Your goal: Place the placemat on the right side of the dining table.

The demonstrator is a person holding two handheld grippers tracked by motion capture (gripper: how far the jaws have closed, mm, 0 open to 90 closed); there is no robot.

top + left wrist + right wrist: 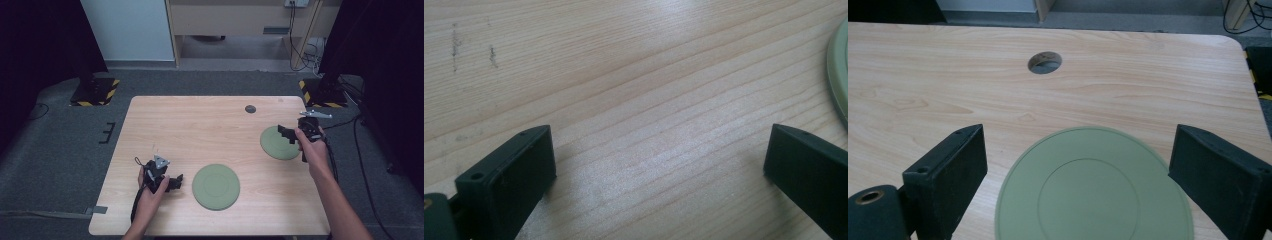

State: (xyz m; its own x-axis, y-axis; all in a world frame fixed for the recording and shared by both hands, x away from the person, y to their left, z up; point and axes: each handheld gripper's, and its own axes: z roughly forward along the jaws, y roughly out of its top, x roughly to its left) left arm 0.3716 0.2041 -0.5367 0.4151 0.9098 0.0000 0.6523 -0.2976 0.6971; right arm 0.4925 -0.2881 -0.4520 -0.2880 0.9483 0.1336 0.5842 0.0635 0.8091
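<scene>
In your left gripper view the near plate (840, 75) is cut off at the frame edge. Your left gripper (659, 155) gapes wide over bare table (624, 75). Your right gripper (1075, 165) gapes wide around the far plate (1093, 185), gripping nothing.

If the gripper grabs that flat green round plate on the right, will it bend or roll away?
The flat green round plate looks rigid, with a crisp raised rim, so it probably won't flop. It lies flat on the wooden table, so rolling seems unlikely; pushed, it would likely slide. Being so low, its edge may be hard for the open right gripper to catch.
</scene>
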